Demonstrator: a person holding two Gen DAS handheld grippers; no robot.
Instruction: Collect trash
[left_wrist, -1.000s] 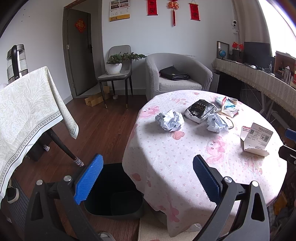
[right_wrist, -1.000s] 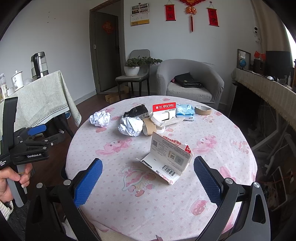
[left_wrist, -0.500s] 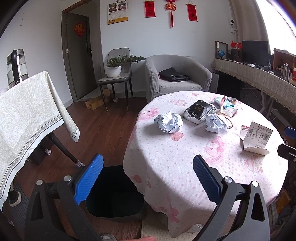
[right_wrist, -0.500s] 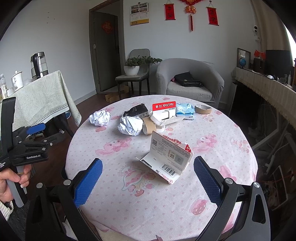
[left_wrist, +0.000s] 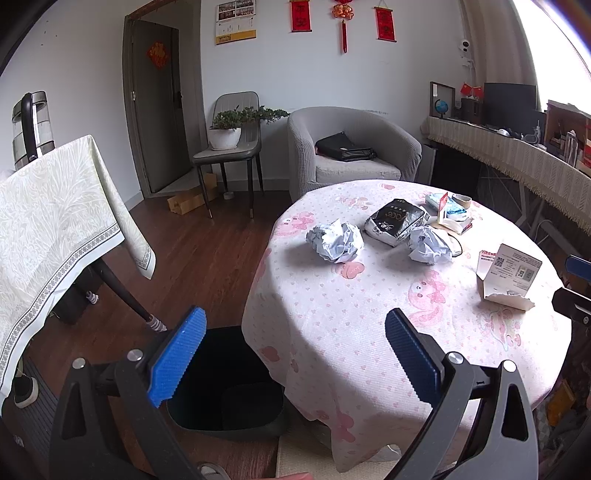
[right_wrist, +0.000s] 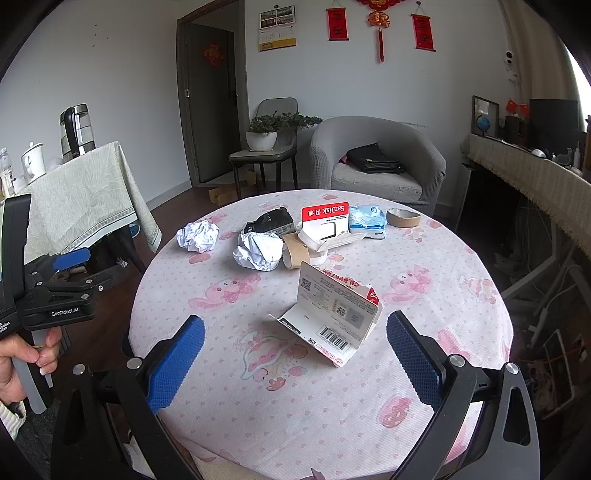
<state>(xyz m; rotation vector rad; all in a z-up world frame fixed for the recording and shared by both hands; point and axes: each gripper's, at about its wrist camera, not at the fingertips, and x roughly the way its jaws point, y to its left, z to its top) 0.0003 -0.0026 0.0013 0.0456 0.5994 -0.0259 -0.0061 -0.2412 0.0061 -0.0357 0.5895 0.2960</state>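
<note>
At the far left of the right wrist view, a hand (right_wrist: 16, 363) holds the left gripper (left_wrist: 291, 345) beside the round table (right_wrist: 424, 387). Its blue jaws are spread wide and hold nothing. Under them, on the floor at the table's edge, stands a black trash bin (left_wrist: 229, 391).

On the pink tablecloth, the first crumpled paper ball (right_wrist: 197, 236) lies near the left edge. To the right of it there is a black packet (right_wrist: 269, 221), and a second paper ball (right_wrist: 258, 251) lies just beside a cardboard tape core (right_wrist: 295, 254). Next comes a red and white SanDisk package (right_wrist: 325, 221), then a blue packet (right_wrist: 367, 219) and a brown tape roll (right_wrist: 403, 218).

Nearer to the camera, an opened white carton (right_wrist: 332, 321) stands on the cloth. The right gripper (right_wrist: 293, 356) is above the table, its jaws also released and empty, and the carton is between them but apart from both.
</note>
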